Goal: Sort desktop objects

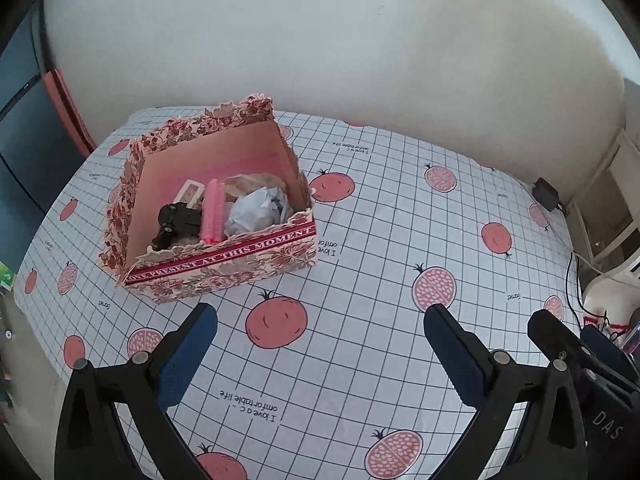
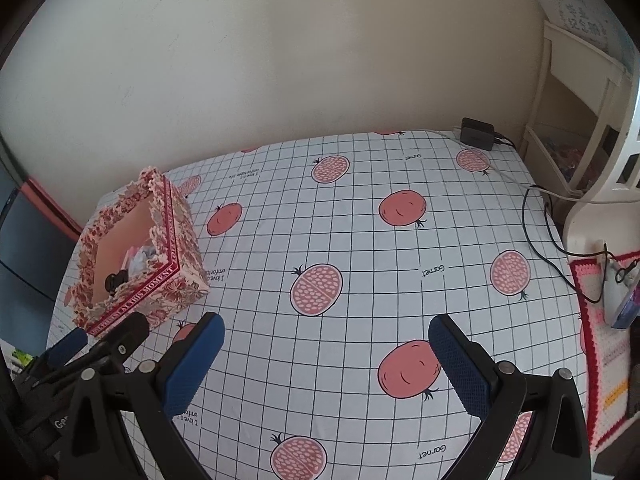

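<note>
A floral cardboard box [image 1: 224, 268] stands on the table [image 1: 380, 208] at the far left. In it lie a black toy car [image 1: 176, 222], a pink comb-like item [image 1: 213, 210], a crumpled white paper [image 1: 258, 210] and a white frame [image 1: 188, 192]. My left gripper [image 1: 320, 320] is open and empty, a little short of the box's front wall. The box also shows in the right wrist view [image 2: 160, 276] at the left. My right gripper [image 2: 326, 330] is open and empty above the cloth, to the right of the box.
A black power adapter [image 2: 476, 134] with a cable [image 2: 540, 224] lies at the table's far right corner. A white shelf [image 2: 576, 100] and a crocheted mat [image 2: 604, 356] are to the right. A wall runs behind the table.
</note>
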Demonstrator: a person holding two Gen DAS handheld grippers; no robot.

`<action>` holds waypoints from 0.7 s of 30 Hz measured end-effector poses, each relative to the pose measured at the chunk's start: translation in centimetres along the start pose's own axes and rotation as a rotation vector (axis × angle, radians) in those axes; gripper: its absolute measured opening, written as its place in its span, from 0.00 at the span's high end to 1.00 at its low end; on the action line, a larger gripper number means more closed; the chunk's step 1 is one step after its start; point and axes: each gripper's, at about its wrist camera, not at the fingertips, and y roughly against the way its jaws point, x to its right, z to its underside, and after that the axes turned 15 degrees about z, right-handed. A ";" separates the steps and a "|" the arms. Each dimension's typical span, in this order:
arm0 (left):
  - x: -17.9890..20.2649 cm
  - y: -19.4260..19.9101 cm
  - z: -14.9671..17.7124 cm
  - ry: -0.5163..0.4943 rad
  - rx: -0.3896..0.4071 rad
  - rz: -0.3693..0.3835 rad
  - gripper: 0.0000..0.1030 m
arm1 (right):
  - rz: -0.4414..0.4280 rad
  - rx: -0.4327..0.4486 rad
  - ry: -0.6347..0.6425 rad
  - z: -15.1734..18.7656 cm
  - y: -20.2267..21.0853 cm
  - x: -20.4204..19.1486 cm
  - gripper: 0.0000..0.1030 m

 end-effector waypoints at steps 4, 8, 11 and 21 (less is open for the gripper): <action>-0.7 0.2 0.3 0.012 -0.014 -0.007 0.00 | 0.003 -0.007 0.022 0.3 0.1 -0.7 0.00; -1.6 0.4 0.6 0.018 -0.021 -0.005 0.00 | -0.013 -0.024 0.035 0.5 0.1 -1.3 0.00; -2.2 0.5 0.7 0.020 -0.026 -0.018 0.00 | -0.012 -0.028 0.051 0.8 0.2 -2.1 0.00; -4.2 0.7 0.7 0.054 -0.024 -0.019 0.00 | -0.020 -0.028 0.060 1.0 0.3 -4.0 0.00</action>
